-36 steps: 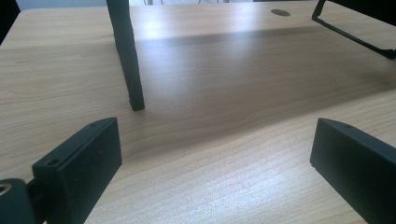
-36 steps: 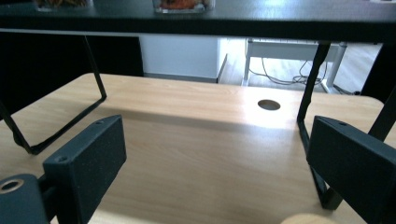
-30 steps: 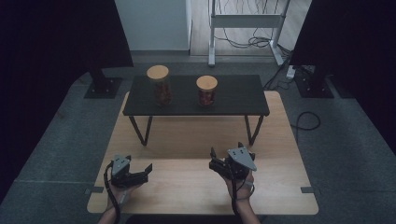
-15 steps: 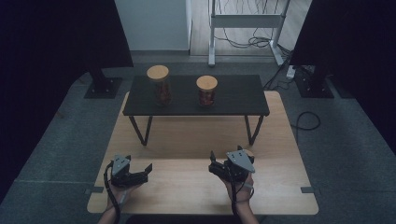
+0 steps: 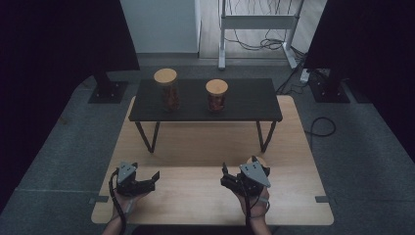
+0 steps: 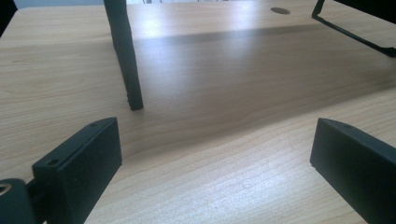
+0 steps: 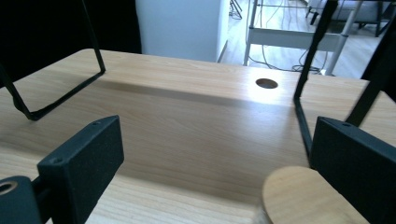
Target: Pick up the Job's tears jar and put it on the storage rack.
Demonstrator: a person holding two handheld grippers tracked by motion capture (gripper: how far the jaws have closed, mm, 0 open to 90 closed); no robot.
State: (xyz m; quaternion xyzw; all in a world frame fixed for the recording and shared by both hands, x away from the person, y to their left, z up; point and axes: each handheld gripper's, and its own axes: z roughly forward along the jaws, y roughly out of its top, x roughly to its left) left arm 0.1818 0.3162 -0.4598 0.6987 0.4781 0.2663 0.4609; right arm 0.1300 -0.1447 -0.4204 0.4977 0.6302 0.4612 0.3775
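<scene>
On the near part of the wooden table (image 5: 195, 196), well in front of the black shelf (image 5: 244, 100), the person's two hands each carry a gripper. The left gripper (image 5: 152, 177) lies low over the wood to the shelf's near left, its jaws spread wide with bare tabletop between them; in the left gripper view one black shelf leg (image 6: 125, 56) stands just ahead of it. The right gripper (image 5: 225, 172) sits to the shelf's near right. Its jaws have just been opening and now stand wide, with nothing pressed between the pads. A jar with a round wooden lid (image 7: 310, 198) stands just beside its right jaw, partly between the two jaws; in the high view that lid (image 5: 258, 160) peeks out behind the gripper's grey plate. Farther off, on top of the shelf, stand two more wooden-lidded jars: the taller left jar (image 5: 166, 88) and, near it, the shorter right jar (image 5: 216, 94).
</scene>
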